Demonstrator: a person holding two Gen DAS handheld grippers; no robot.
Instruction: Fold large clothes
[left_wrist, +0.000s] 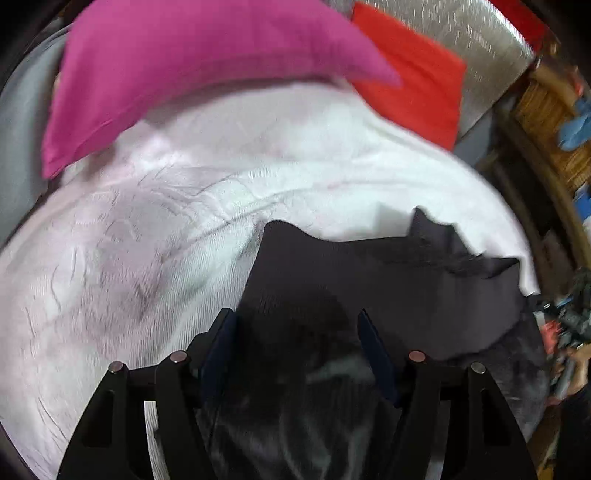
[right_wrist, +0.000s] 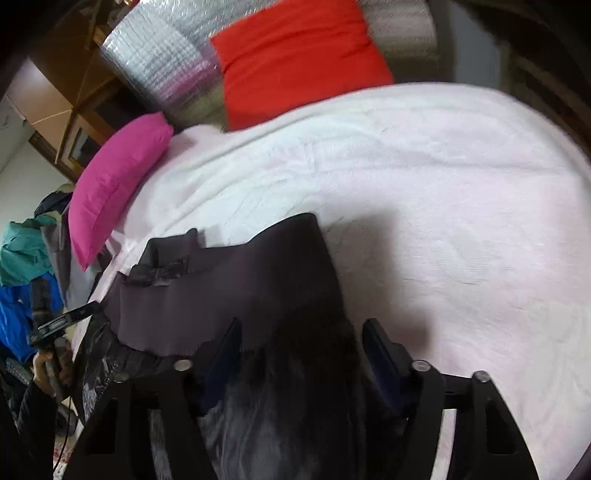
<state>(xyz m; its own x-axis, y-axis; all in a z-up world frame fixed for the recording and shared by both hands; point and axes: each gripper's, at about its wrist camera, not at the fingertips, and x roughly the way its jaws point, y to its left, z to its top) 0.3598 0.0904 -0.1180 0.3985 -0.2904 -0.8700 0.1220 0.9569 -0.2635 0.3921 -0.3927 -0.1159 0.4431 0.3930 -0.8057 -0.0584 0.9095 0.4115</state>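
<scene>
Both the left gripper (left_wrist: 295, 347) and right gripper (right_wrist: 299, 350) stand half open, empty, over the dark grey-purple soft fabric garment (left_wrist: 369, 280) stretching ahead from their fingertips, neither nearer.

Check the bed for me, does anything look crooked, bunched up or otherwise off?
The dark garment lies unevenly on the white bedspread: its far edge runs wavy, and one corner is bunched and sticking up. The pink pillow sits askew at the bed's edge. No damage shows.

A white bedspread (right_wrist: 424, 177) fills mid-frame. At the top, a pink pillow (right_wrist: 118, 184) and red pillow (right_wrist: 299, 62) lean against silver padding (right_wrist: 155, 62). Wooden furniture (right_wrist: 74, 96) stands upper left.
</scene>
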